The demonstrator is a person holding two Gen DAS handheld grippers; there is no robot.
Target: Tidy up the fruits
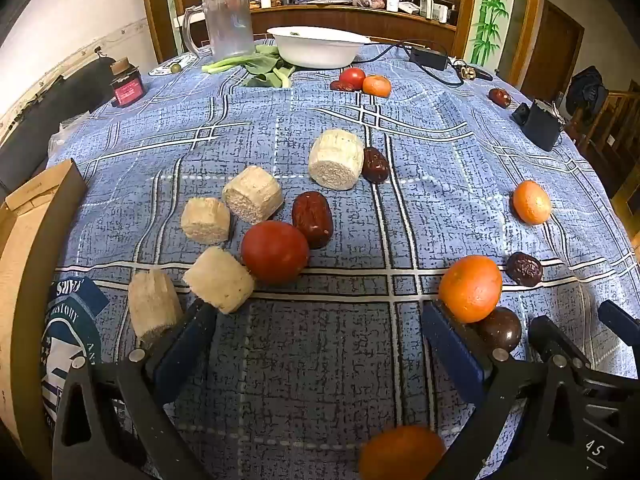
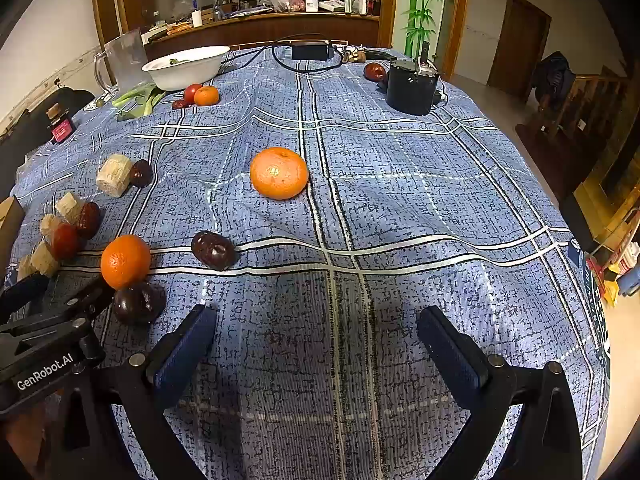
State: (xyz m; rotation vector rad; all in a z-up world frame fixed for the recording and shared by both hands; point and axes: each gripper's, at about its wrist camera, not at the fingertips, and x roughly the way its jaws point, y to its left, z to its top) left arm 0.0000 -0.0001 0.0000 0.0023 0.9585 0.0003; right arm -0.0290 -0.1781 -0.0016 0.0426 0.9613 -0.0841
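Both jaws stood open and empty over the blue-clothed counter [image 2: 400,200], the round orange tangerine [image 2: 279,173] at twelve o'clock probably awaiting grouping.

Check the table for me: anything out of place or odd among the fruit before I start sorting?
Yes. The fruit lies loose across the tablecloth rather than grouped: one orange sits alone mid-table, a red date is stranded by the black device, and leafy greens lie outside the white bowl. Nothing looks spilled or damaged.
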